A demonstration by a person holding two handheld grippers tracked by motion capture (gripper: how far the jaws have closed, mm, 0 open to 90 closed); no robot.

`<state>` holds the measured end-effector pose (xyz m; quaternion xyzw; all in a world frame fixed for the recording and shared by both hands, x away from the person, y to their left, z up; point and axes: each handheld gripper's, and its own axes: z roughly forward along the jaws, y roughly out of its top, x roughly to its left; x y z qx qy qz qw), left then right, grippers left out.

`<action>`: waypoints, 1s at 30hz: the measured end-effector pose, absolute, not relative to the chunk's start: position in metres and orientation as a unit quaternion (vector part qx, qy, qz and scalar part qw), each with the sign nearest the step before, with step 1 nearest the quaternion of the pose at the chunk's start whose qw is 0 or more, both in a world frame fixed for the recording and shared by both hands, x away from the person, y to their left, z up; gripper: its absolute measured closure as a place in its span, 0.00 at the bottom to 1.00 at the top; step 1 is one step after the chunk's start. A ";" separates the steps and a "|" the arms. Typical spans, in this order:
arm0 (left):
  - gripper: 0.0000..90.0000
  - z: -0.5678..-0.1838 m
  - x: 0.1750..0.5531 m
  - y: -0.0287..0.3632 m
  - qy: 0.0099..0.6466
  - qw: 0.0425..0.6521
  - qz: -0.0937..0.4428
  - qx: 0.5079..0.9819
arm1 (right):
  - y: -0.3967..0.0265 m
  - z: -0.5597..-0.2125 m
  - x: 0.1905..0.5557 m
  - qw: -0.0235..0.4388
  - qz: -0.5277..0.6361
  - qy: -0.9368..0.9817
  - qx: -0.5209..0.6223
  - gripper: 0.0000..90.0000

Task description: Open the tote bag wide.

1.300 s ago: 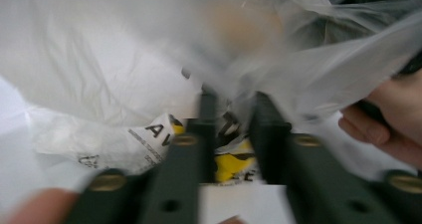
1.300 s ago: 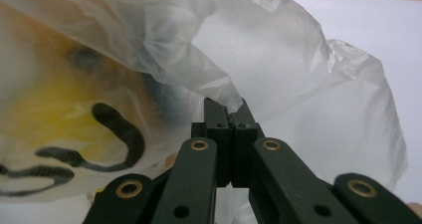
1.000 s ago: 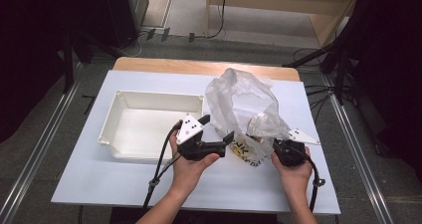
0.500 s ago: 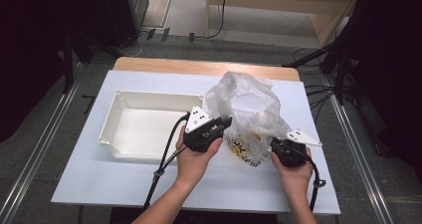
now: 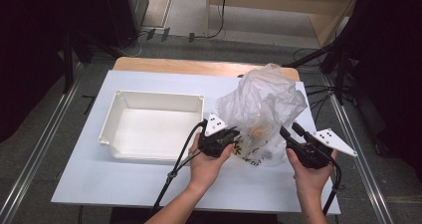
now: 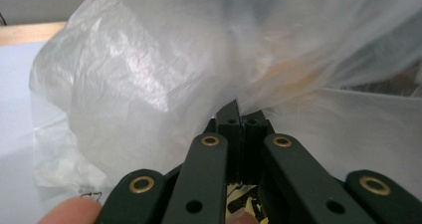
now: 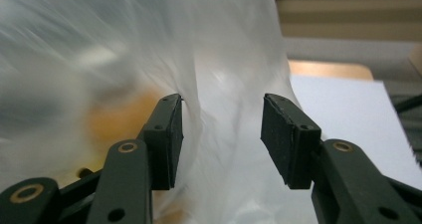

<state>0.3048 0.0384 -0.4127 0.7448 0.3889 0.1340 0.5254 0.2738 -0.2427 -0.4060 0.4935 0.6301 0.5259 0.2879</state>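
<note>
Handover of grip on a clear plastic bag (image 5: 261, 112), which stands on the table (image 5: 99, 174) beside a white tray (image 5: 149, 127). Left gripper (image 6: 241, 119): jaws pinched on a fold of the bag. Right gripper (image 7: 221, 134): jaws just opening, film loose between them. Likely next: re-grasp the opposite side to spread the bag's mouth.

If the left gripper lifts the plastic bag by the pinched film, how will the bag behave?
The plastic bag looks thin and crumpled, so it will probably sag and fold instead of holding its shape. The left gripper pinches only film; something orange inside may swing or shift. The glossy film could slip.
</note>
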 end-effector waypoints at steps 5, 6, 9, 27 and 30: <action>1.00 -0.425 0.307 0.037 0.401 0.505 0.130 0.753 | -0.238 -0.379 0.263 0.303 0.562 0.622 0.454 0.78; 1.00 -0.428 0.307 0.036 0.403 0.501 0.128 0.755 | -0.238 -0.379 0.263 0.303 0.562 0.622 0.454 0.78; 1.00 -0.438 0.305 0.035 0.409 0.489 0.125 0.760 | -0.232 -0.372 0.263 0.298 0.566 0.631 0.439 0.95; 0.67 -0.443 0.284 0.038 0.404 0.499 0.134 0.755 | -0.224 -0.462 0.314 0.211 0.441 0.697 0.525 1.00; 0.53 -0.430 0.278 0.042 0.393 0.528 0.143 0.739 | -0.232 -0.460 0.311 0.211 0.452 0.686 0.529 0.98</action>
